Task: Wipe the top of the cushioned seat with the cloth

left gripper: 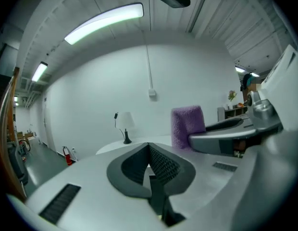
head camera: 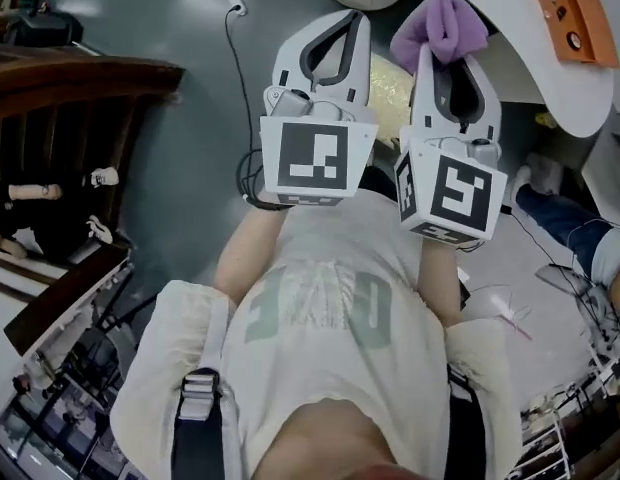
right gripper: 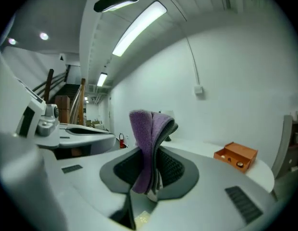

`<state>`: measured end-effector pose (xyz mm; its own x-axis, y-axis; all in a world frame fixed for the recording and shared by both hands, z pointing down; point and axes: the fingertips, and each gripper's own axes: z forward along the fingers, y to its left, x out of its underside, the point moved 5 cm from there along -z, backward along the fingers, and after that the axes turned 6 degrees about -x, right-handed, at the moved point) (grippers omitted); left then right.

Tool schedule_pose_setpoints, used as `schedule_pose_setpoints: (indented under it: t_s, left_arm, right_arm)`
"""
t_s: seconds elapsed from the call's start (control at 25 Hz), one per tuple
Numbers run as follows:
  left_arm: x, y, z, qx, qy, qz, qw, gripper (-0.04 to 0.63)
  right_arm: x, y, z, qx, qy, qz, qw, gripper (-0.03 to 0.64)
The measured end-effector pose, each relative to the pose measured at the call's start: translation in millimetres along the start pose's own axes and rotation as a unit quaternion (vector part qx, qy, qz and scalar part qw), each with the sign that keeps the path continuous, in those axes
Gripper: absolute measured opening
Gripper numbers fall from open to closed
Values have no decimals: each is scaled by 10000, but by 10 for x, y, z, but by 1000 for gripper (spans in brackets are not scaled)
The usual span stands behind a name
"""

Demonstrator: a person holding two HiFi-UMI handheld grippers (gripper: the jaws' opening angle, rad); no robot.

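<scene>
purple cloth [right gripper: 148, 143] is clamped, folded, between the jaws of the right gripper [right gripper: 157, 129]. its upper part stands free above them, judged to serve as a wiping pad. left gripper [left gripper: 149, 147] has its jaws together on nothing, so it is spare. both are held side by side near the person's chest, aimed at a far wall. no cushioned seat is identifiable in any view; wiping judged not yet begun.
</scene>
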<state>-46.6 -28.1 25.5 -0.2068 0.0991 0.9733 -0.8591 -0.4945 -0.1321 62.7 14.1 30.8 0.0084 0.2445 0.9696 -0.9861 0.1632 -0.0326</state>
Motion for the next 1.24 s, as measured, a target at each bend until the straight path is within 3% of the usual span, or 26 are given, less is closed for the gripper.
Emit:
schedule_pose_setpoints:
  t_s: [0.2, 0.32, 0.64, 1.24]
  left_arm:
    - [-213, 89, -435, -324, -474, -182, 9982, 6]
    - [-237, 70, -535, -478, -591, -58, 9971, 6]
    - [-224, 115, -588, -614, -504, -113, 9968, 6]
    - [-191, -47, -578, -571, -432, -94, 9974, 6]
  right_arm:
    - [-213, 249, -282, -373, -424, -466, 9973, 87]
    - [-156, 282, -326, -503, -415, -510, 9966, 87]
    - [-202, 358, -332, -670, -443, -595, 9950, 87]
    - [-177, 156, -434, -602, -443, -717, 9946, 86]
